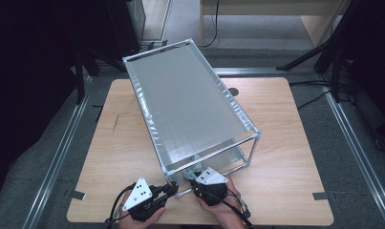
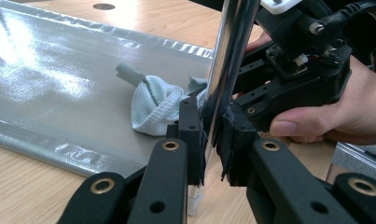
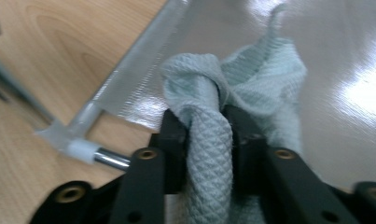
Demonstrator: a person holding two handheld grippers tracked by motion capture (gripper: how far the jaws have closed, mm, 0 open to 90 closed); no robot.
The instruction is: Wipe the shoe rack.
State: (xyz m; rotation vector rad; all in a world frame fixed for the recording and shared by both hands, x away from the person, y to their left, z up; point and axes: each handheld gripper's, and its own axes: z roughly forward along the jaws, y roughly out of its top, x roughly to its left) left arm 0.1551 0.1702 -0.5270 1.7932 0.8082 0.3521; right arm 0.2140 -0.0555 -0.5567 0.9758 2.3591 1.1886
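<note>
A metal-tube rack [image 1: 250, 125] with grey fabric shelves stands slanted on the wooden table [image 1: 285, 143]. My left gripper [image 2: 212, 135] is shut on the rack's near upright post [image 2: 227, 60] at the front corner, and it sits by that corner in the high view [image 1: 172, 188]. A pale green waffle cloth [image 3: 251, 70] lies bunched on the lower shelf [image 3: 344, 56]. My right gripper [image 3: 206, 126] is shut on a twisted fold of that cloth, its jaws reaching in under the top shelf [image 1: 185, 100]. The left gripper view has the cloth [image 2: 153, 105] just behind the post.
The rack's bottom front rail and white corner joint [image 3: 83, 151] lie just left of my right gripper. A hand [image 2: 344, 112] holds the right gripper's body close behind the post. Bare wooden tabletop runs along both sides of the rack [image 1: 118, 143]. A round hole [image 1: 233, 91] is in the table's far part.
</note>
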